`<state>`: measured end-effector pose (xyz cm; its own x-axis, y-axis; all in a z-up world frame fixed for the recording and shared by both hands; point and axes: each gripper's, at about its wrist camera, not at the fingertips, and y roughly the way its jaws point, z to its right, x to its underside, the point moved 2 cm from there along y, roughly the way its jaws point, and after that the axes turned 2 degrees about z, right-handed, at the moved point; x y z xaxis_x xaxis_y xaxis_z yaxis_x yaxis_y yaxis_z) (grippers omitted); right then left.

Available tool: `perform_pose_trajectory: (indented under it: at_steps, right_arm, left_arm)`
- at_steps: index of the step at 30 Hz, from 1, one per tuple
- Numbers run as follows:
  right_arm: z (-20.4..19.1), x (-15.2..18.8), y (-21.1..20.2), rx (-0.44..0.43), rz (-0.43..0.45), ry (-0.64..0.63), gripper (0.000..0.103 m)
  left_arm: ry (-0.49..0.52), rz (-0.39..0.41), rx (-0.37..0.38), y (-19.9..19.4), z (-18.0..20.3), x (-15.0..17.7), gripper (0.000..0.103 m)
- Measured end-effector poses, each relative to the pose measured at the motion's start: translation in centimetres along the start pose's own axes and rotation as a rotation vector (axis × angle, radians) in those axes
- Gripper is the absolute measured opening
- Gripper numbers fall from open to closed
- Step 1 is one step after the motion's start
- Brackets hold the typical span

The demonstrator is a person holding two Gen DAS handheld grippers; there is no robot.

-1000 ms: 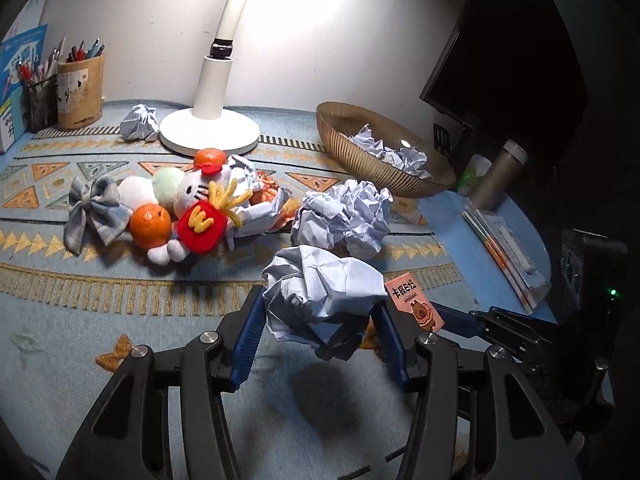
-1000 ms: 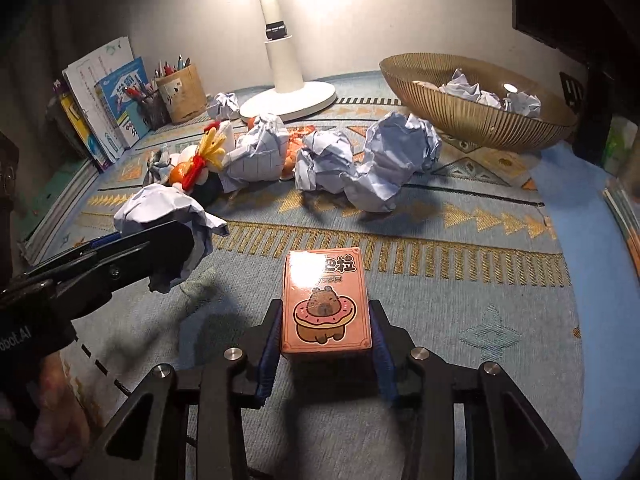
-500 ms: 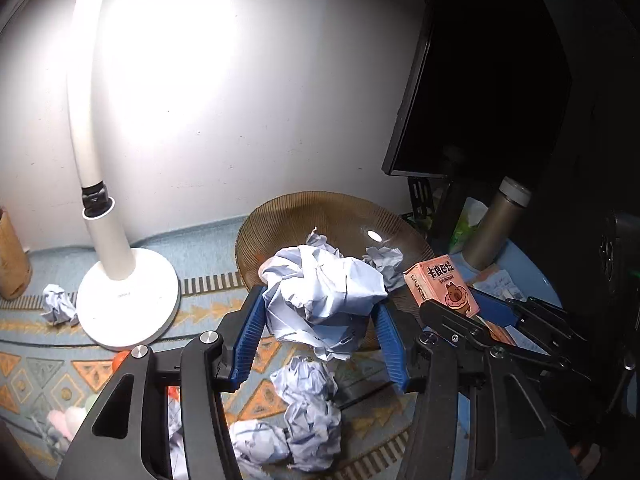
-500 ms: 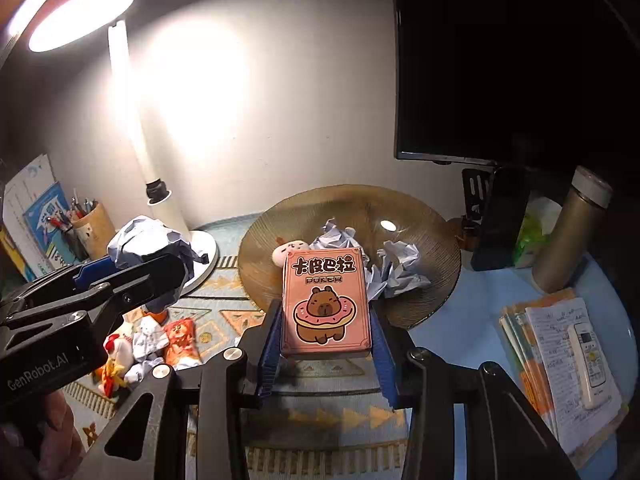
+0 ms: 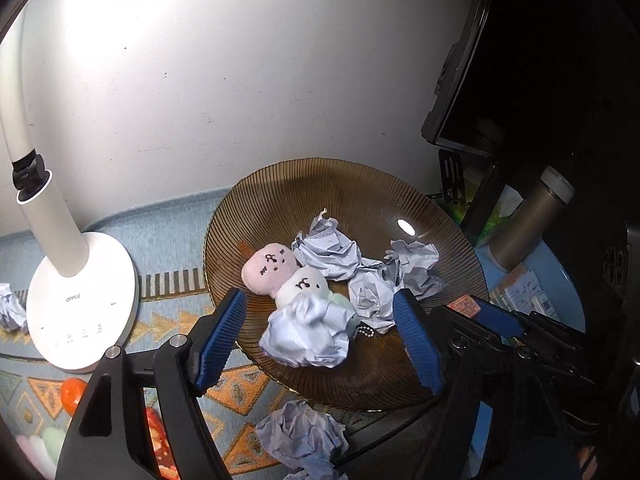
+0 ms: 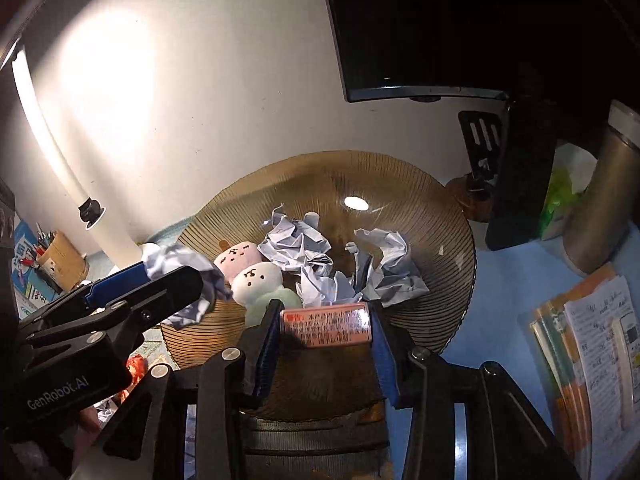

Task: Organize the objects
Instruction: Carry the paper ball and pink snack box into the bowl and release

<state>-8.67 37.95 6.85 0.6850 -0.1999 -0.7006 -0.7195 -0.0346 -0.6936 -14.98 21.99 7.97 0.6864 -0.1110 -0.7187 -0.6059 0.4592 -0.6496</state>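
A ribbed brown bowl (image 5: 288, 188) (image 6: 436, 216) holds crumpled paper balls (image 5: 332, 246) (image 6: 294, 242) and a pink and white plush (image 5: 280, 270) (image 6: 250, 264). My left gripper (image 5: 320, 334) is open above the bowl's near rim; a blurred paper ball (image 5: 308, 332) sits loose between its blue pads, also shown in the right wrist view (image 6: 188, 270). My right gripper (image 6: 324, 340) is shut on an orange card box (image 6: 326, 326), tipped edge-on over the bowl's front rim; a corner of the box shows in the left wrist view (image 5: 464, 306).
A white desk lamp (image 5: 76, 300) stands left of the bowl. Another paper ball (image 5: 300, 436) lies on the patterned mat below it. A metal flask (image 6: 600, 200), a dark monitor (image 6: 460, 20) and papers (image 6: 592, 340) are at the right. A pen cup (image 6: 60, 260) stands far left.
Both grippers moved from the mat up to the bowl. My left gripper's jaws have opened and the paper ball has come free. The card box has tipped forward in my right gripper.
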Motion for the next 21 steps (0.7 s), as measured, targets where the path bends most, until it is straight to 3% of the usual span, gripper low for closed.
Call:
perform_pose_trajectory:
  at_steps: [10,15,18,21]
  right_arm:
    - [-1.2,1.3,-2.9,-0.026,0.007,-0.013,0.040]
    - [-2.5,-1.2,-3.7,-0.006,0.055,-0.061,0.040]
    - [-2.5,-2.8,-2.9,0.033,0.022,-0.075,0.040]
    - [-2.5,-2.6,-4.9,-0.001,0.052,-0.056,0.043]
  left_arm:
    - [-0.031,0.074,0.006,-6.6,-0.9,1.5,0.074]
    - [-0.043,0.120,-0.017,-10.1,-1.7,2.0,0.074]
    - [-0.061,0.136,-0.022,-12.1,-2.7,2.6,0.074]
    - [-0.075,0.167,-0.038,-14.7,-3.8,3.7,0.074]
